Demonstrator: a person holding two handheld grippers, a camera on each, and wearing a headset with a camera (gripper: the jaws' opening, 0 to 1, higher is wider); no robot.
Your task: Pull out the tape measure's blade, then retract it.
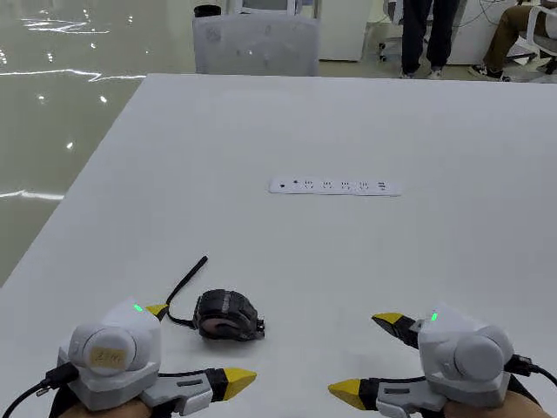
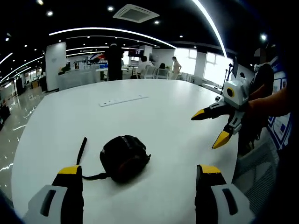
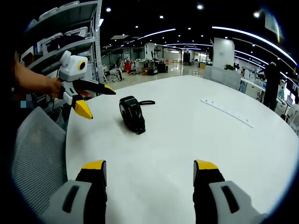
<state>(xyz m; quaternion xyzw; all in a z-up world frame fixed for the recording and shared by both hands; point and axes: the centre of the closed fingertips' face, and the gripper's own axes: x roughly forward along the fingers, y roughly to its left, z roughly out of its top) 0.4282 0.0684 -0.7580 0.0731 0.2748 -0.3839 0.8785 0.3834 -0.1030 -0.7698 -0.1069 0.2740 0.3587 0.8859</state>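
Note:
A black tape measure [image 1: 227, 315] with a black wrist strap lies on the white table [image 1: 348, 131], near its front edge. The blade is wound in. My left gripper [image 1: 198, 347] is open just left of and in front of the tape measure, not touching it; in the left gripper view the tape measure [image 2: 124, 157] sits between and beyond the yellow-tipped jaws [image 2: 140, 171]. My right gripper [image 1: 372, 355] is open to the right, well apart from it. In the right gripper view the tape measure [image 3: 131, 113] lies ahead to the left, beside the left gripper [image 3: 96, 100].
A white power strip [image 1: 335, 186] lies mid-table. A grey chair back [image 1: 256, 43] stands at the far edge, with people's legs [image 1: 426, 35] beyond at the back right. Glossy floor lies to the left of the table.

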